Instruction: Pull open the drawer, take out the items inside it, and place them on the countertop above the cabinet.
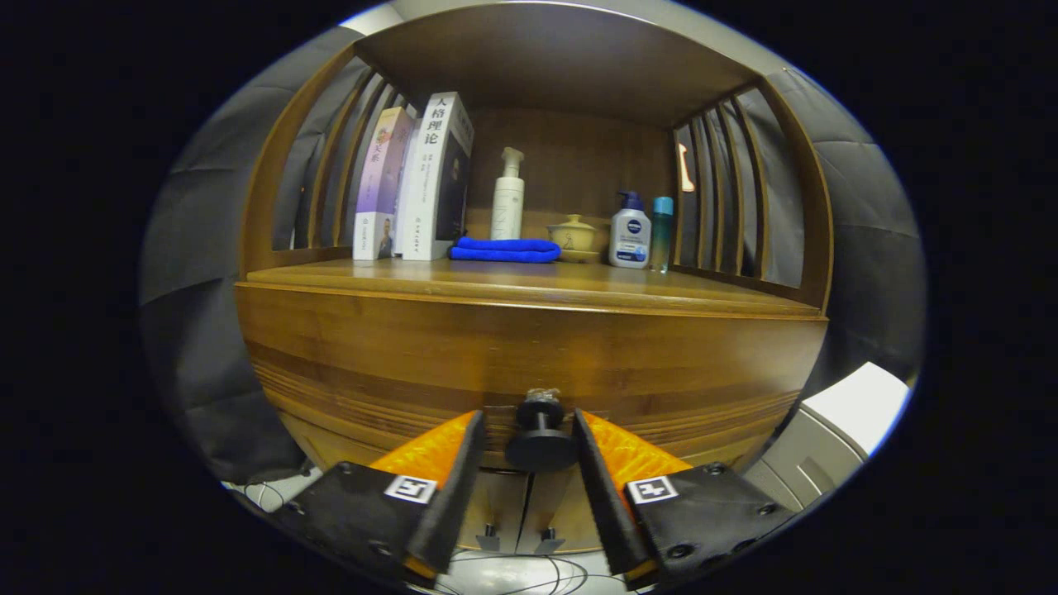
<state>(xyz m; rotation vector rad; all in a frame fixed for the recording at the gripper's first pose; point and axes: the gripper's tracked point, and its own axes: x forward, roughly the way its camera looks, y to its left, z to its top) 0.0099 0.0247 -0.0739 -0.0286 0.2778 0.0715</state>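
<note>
— Where's the drawer knob (pixel 541 438)?

— Right between my gripper (pixel 529 426) fingers, on the near face of the wooden drawer (pixel 529 364) under the countertop (pixel 512 281).

— Gripping it?

— No. My fingers are spread apart, a slim gap on each side of the knob, holding nothing.

Gripper (pixel 529 430): two wedge-shaped fingers (pixel 450 475) with ribbed orange outer faces and flat black inner pads. Each finger joins a black base plate carrying a small square black-and-white marker on its upper face. Round black screw heads sit at the plate corners.
</note>
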